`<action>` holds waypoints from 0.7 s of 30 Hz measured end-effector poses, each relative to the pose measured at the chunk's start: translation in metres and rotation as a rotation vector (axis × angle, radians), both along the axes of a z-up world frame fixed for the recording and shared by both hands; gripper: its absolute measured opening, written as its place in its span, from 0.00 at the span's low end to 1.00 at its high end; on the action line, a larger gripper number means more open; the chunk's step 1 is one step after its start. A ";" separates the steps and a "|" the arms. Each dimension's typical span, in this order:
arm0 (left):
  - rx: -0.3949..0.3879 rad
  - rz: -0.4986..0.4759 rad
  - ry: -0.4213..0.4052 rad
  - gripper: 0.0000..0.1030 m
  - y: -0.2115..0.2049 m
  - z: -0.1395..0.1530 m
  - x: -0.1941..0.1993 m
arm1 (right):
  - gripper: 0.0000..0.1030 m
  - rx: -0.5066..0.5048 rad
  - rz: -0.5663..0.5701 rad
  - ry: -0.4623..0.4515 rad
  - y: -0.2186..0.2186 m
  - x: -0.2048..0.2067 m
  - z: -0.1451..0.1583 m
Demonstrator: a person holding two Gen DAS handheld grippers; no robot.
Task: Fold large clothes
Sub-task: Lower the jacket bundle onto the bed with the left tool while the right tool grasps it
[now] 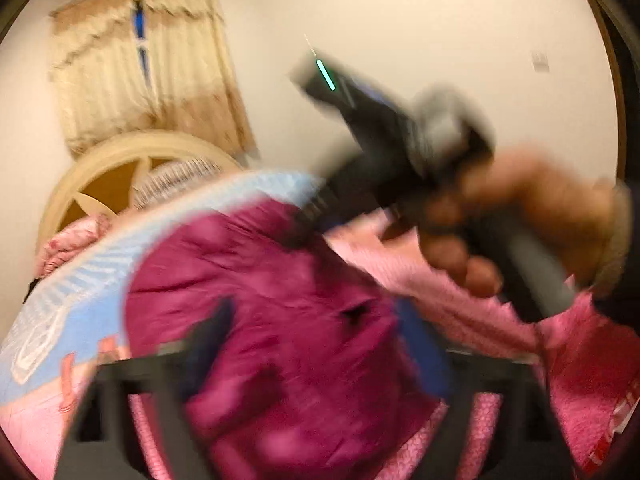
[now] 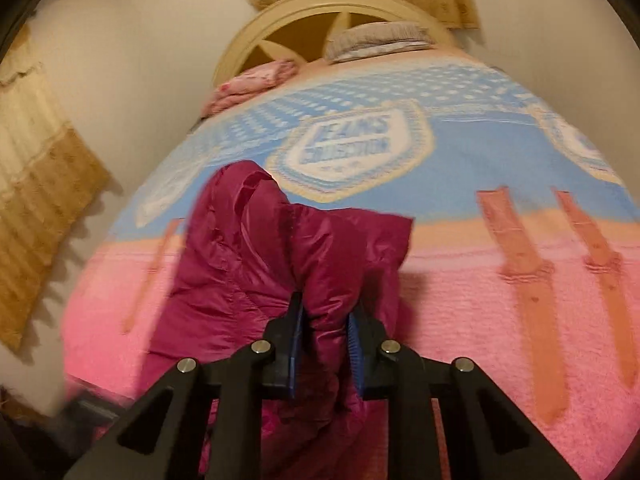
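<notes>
black tongs (image 2: 325, 332) with blue ribbed pads (image 2: 354, 344) and silver screws (image 2: 261, 346); the hand (image 1: 516, 216) wears a dark sleeve (image 1: 622, 248) with a pale furry cuff.

One magenta jacket (image 2: 280, 264), one blanket (image 2: 480, 304), two grippers, one pillow (image 2: 376, 40), one headboard (image 2: 304, 8).

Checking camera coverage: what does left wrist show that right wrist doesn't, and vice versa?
Left wrist only: the person's hand on the right gripper's handle, seen from outside, and the left gripper open over the jacket, badly blurred.
Right wrist only: the right gripper shut on a fold of the magenta jacket, and the crest print on the blanket.
Both: the jacket, the pink and blue blanket, the cream headboard, the curtain.
</notes>
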State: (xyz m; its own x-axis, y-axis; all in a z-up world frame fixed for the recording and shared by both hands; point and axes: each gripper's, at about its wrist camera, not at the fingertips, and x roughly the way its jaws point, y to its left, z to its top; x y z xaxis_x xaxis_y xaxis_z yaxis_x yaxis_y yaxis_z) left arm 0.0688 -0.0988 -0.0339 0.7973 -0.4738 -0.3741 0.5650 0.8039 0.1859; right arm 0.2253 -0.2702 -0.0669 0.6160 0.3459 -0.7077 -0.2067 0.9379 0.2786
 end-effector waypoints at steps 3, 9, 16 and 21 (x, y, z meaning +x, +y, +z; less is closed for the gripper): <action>-0.052 0.050 -0.016 0.99 0.029 0.014 -0.002 | 0.19 -0.014 -0.030 0.027 -0.011 -0.006 -0.008; 0.040 0.260 0.083 1.00 0.044 -0.022 0.062 | 0.20 -0.046 -0.114 0.027 -0.014 -0.013 -0.003; 0.065 0.242 0.111 1.00 0.017 -0.044 0.062 | 0.21 0.180 -0.240 -0.130 -0.005 -0.037 0.061; 0.048 0.247 0.120 1.00 0.024 -0.040 0.046 | 0.30 0.453 -0.190 -0.168 0.013 -0.017 0.049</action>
State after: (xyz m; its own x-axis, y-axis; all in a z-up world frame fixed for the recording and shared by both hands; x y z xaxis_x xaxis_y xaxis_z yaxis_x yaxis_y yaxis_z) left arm 0.1153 -0.0750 -0.0738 0.8351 -0.2499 -0.4901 0.3733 0.9118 0.1712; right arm 0.2078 -0.2574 -0.0178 0.7899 0.4658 -0.3988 -0.1210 0.7560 0.6433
